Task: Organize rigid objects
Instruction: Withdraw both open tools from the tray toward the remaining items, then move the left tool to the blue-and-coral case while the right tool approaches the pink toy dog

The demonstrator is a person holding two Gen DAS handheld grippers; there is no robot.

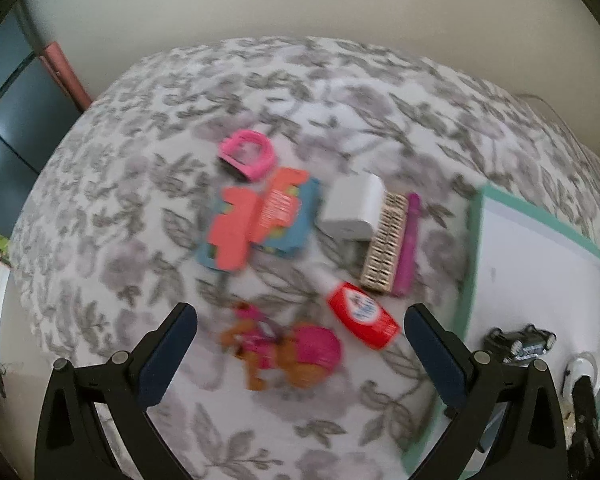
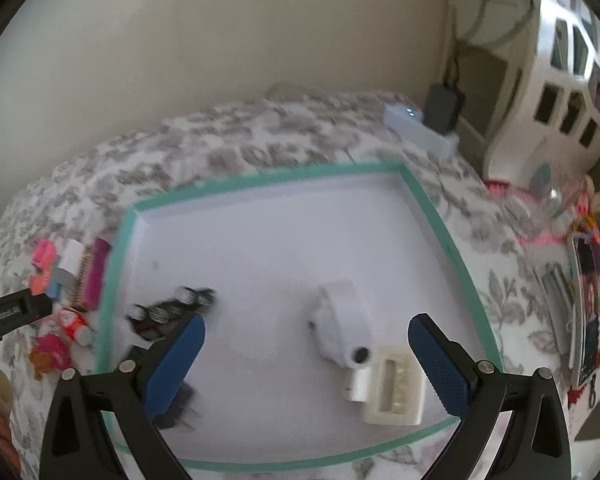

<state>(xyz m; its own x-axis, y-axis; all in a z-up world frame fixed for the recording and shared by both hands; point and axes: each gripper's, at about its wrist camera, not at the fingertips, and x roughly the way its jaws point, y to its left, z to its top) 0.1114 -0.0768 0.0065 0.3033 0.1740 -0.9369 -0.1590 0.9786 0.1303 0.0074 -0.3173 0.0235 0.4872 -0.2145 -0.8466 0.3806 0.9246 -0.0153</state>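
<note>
Pink plush toy (image 1: 284, 354) between open left tongs (image 1: 300, 336), untouched

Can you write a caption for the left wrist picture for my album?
Open left gripper hovers over a pink toy dog and red bottle on the flowery cloth.

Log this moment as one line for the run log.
left gripper: open, empty, over toy figure | right gripper: open, empty, over tray | in tray: toy car, white device
</note>
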